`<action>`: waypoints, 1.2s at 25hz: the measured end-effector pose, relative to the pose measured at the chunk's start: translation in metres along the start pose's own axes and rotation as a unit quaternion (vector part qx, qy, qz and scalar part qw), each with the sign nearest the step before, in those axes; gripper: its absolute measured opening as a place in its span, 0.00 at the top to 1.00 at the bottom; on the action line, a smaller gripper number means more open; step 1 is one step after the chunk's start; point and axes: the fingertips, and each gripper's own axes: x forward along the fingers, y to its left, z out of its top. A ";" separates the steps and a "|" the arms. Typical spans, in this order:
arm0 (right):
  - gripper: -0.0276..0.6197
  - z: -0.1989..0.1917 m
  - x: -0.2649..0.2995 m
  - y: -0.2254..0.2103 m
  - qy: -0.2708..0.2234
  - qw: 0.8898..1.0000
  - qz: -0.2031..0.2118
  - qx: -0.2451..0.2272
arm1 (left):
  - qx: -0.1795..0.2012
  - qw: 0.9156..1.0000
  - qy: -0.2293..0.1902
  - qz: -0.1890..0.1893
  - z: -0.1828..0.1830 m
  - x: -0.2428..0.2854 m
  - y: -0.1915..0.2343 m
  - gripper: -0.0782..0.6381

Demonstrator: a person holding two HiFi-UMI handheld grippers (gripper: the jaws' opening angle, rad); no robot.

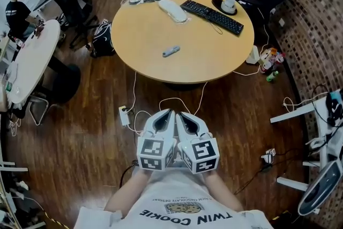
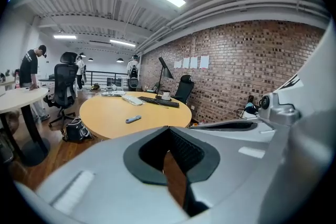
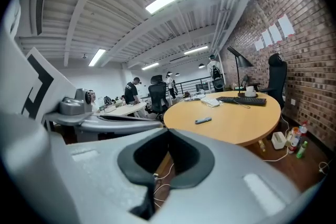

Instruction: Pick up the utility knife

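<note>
Currently left claw (image 1: 169,112) and right claw (image 1: 180,113) are closed, empty; utility knife (image 1: 171,51), 12 o'clock on table (image 1: 214,56), could be shoved away unless one is opened first.

— What sits on the round wooden bench (image 1: 206,53)?
— A grey utility knife (image 1: 171,51) near the middle, alone. Toward the far edge there's a black keyboard (image 1: 212,16), a white object (image 1: 172,10) beside it, and a lamp base (image 1: 228,6).
</note>
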 end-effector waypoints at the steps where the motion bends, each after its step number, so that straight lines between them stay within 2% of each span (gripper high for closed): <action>1: 0.95 0.001 0.003 -0.005 0.000 1.000 0.000 -0.001 | 0.000 1.000 0.002 -0.001 0.000 0.007 0.000 0.88; 6: 0.95 0.010 0.029 -0.034 0.001 1.000 -0.013 -0.002 | 0.007 1.000 0.003 -0.005 0.007 0.042 0.011 0.88; 10: 0.95 0.017 0.059 -0.058 0.006 1.000 -0.023 0.002 | 0.001 1.000 0.009 -0.021 0.012 0.080 0.026 0.88; 14: 0.95 0.026 0.093 -0.085 0.012 0.999 -0.035 0.009 | 0.012 0.999 0.018 -0.036 0.021 0.122 0.042 0.88; 25: 0.95 0.056 0.211 -0.121 0.033 0.997 -0.067 0.018 | 0.034 0.995 0.052 -0.084 0.043 0.218 0.129 0.88; 30: 0.95 0.060 0.250 -0.124 0.045 0.996 -0.081 0.016 | 0.067 0.989 0.078 -0.107 0.036 0.254 0.167 0.84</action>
